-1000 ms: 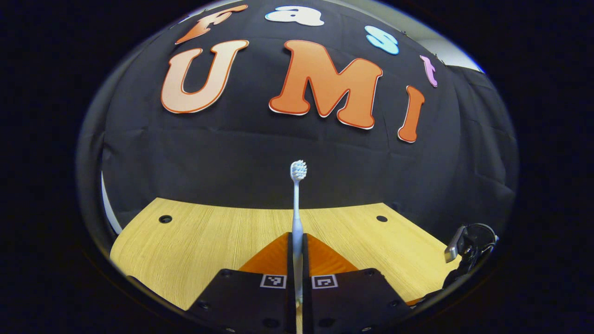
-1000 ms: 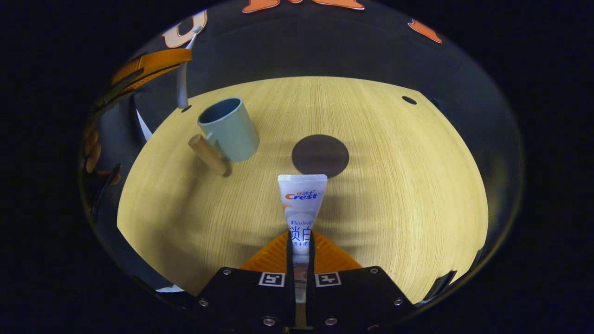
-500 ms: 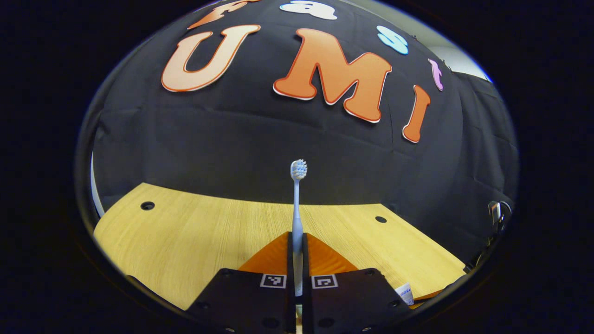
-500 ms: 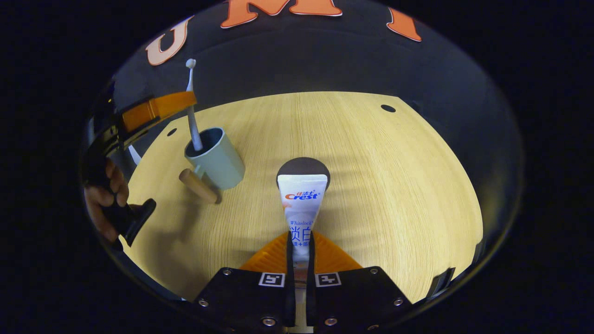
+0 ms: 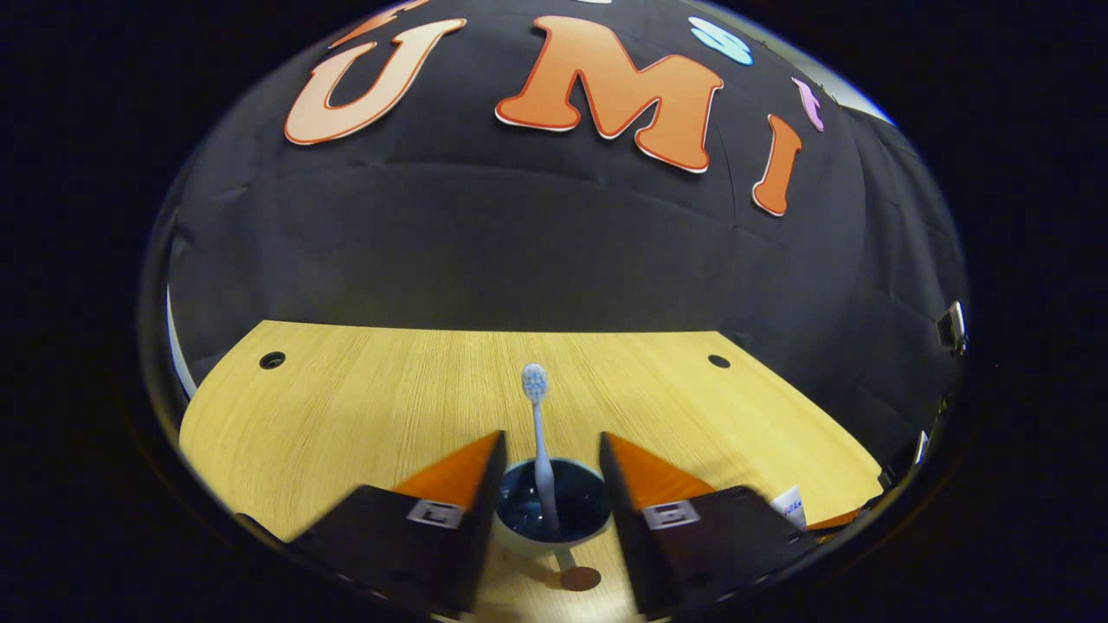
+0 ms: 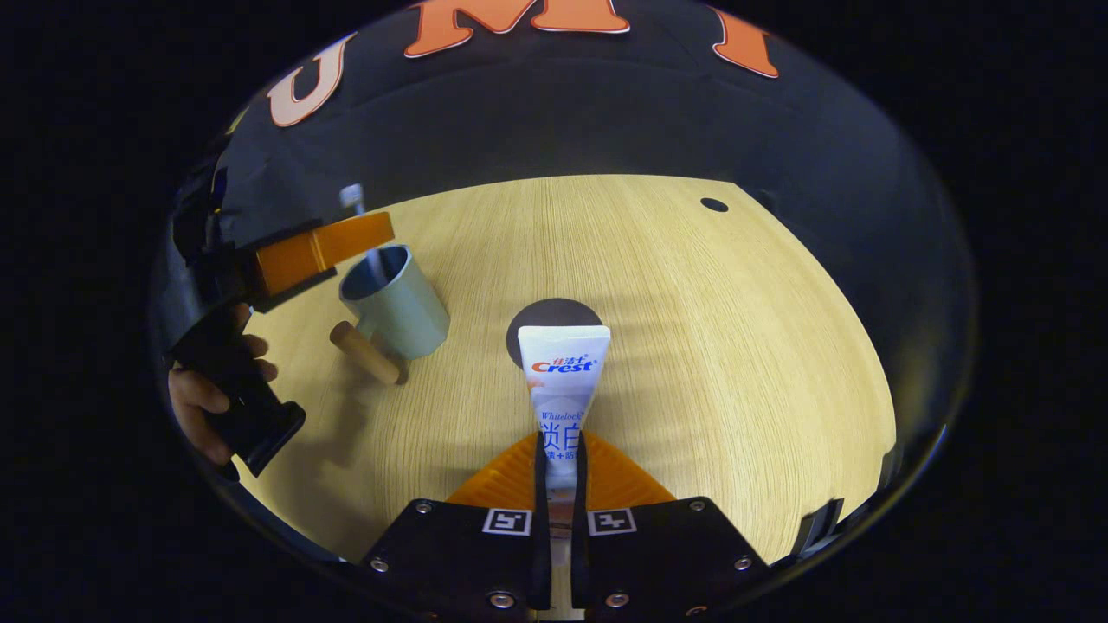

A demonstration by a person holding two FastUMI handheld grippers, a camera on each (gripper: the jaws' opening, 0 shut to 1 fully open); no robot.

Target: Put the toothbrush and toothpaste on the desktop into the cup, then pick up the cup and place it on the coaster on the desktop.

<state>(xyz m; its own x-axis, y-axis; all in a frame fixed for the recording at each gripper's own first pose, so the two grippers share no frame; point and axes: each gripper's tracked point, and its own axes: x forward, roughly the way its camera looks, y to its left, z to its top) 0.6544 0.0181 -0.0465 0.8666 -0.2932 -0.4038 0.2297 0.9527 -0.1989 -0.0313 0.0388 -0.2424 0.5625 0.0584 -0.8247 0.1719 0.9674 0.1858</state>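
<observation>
Now the toothbrush (image 5: 538, 433) stands head-up inside the cup (image 5: 551, 512), its thin stiff plastic stem leaning on the rim, and the left gripper (image 5: 547, 450) hangs just above with its jaws spread wide to either side of the cup, holding nothing. The right gripper (image 6: 559, 450) is clamped narrow on the lower part of the toothpaste (image 6: 563, 372), a soft flat-ended tube that sticks out forward over the middle of the tabletop (image 6: 692, 346), its crimped end above the dark round coaster (image 6: 545, 311). That tube looks light and squashy — gripping it low and across the flat face seems sound, since a harder squeeze could buckle it. In the right gripper view the cup is a smooth, matte blue-grey cylinder with a stubby wooden peg handle (image 6: 363, 353), sitting towards the left edge of the pale wood-grain tabletop, well apart from the coaster. It should be rigid and fairly slick — the handle or the rim looks the surer hold.
</observation>
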